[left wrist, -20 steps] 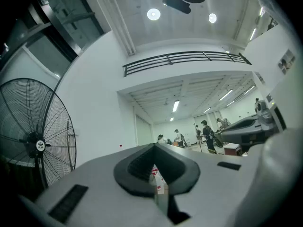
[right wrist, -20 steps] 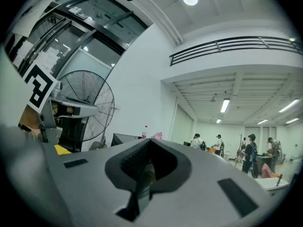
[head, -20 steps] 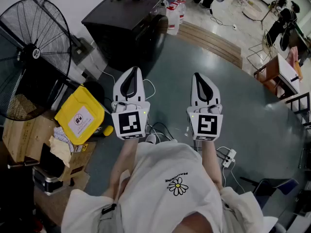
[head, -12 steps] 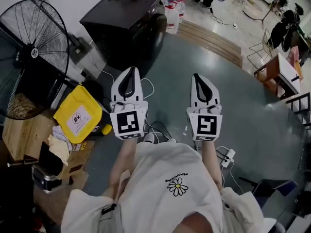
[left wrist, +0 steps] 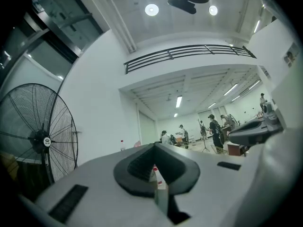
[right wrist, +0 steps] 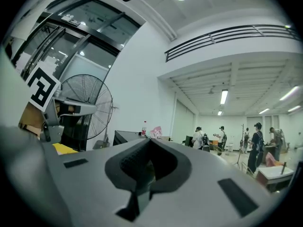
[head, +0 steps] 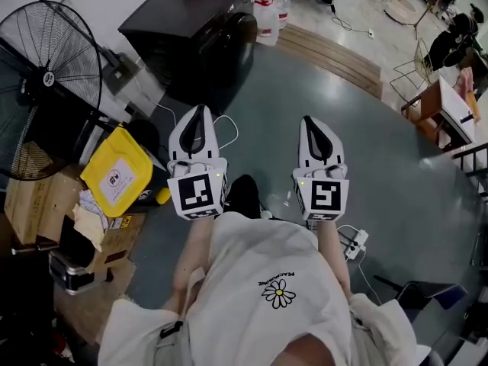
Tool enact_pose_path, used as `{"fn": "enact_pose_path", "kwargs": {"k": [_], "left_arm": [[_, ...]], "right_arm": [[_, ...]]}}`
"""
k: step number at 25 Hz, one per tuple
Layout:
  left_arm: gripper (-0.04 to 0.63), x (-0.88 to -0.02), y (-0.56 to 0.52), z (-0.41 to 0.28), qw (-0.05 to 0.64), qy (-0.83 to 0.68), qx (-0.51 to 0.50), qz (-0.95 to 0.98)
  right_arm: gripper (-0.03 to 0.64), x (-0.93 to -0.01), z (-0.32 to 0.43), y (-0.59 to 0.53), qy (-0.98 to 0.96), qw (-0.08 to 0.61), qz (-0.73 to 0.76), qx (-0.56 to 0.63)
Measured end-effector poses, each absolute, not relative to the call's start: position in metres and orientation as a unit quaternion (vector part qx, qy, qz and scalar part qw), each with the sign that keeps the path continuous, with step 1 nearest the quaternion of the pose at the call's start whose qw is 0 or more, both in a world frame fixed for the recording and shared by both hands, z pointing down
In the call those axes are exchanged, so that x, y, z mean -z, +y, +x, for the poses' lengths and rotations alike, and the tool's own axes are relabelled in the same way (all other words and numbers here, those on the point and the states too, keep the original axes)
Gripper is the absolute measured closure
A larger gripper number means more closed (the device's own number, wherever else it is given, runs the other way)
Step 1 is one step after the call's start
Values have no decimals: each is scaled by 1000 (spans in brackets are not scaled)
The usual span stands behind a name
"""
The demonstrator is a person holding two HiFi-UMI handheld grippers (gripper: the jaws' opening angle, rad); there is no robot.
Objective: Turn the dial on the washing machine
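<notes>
The person holds the left gripper (head: 200,114) and the right gripper (head: 312,122) side by side in front of their white shirt (head: 267,280). Both are closed tight with nothing in them, likely because there is nothing to grab yet. They point across the grey-green floor (head: 366,143) toward a big dark box (head: 194,33) with small things on top. That box may be the washing machine, but no dial shows. A tall black round fan (head: 46,75) stands left of the box, so the way there looks free
</notes>
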State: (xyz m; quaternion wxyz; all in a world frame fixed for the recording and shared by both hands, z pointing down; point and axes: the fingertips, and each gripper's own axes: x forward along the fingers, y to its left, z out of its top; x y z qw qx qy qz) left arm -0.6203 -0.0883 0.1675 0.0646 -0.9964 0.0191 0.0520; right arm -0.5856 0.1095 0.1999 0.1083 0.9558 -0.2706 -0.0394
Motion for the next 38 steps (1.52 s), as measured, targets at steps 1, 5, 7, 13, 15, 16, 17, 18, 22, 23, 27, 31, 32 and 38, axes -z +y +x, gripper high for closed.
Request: {"fn": "enact_pose_path", "kwargs": {"k": [1,5,7,13,15,16,17,18,22,23,27,31,32,38], "left_arm": [[597,-168,-87,-620,66,21,-52,-996],[597,-165,-83,-607,70,24,-66,-995],[597,-168,-79,-596,72,22,-78,-994],[597,-199,-69,-559,74,18,-101,-992],[597,-214,-69,-547,73,21,-95,-993],[597,-219,-70,-541,72,23,-91,-993],[597,-223,-71,-533,71,26,-89,-993],[597,-225,-72,-525,72,28,-86,-993],[597,-230,-80,-480,77,30,-71,-994],[597,-230,-81,-465,79,28,-67,-994],[597,-226,-80,-395,81,15,-54,-995],[597,-213,-79,-313,72,2,-49,-996],[597,-211,-82,-292,67,3,-49,-997],[597,-205,-100,-190,93,11,-60,-994]], "right_arm": [[614,-202,-584,113,-271,103,957,36],[614,-207,-576,122,-272,103,956,43],[614,-213,-568,128,-268,107,956,51],[614,-250,-538,136,-268,114,954,67],[614,-266,-525,132,-278,114,952,62],[614,-272,-517,129,-285,115,950,58],[614,-276,-508,125,-292,116,948,56],[614,-278,-499,120,-299,117,946,54],[614,-282,-454,101,-318,114,940,46],[614,-281,-441,97,-320,113,940,42],[614,-278,-376,91,-323,106,940,21],[614,-271,-291,81,-338,119,933,6],[614,-267,-268,76,-343,121,932,5],[614,-243,-157,47,-363,134,922,16]]}}
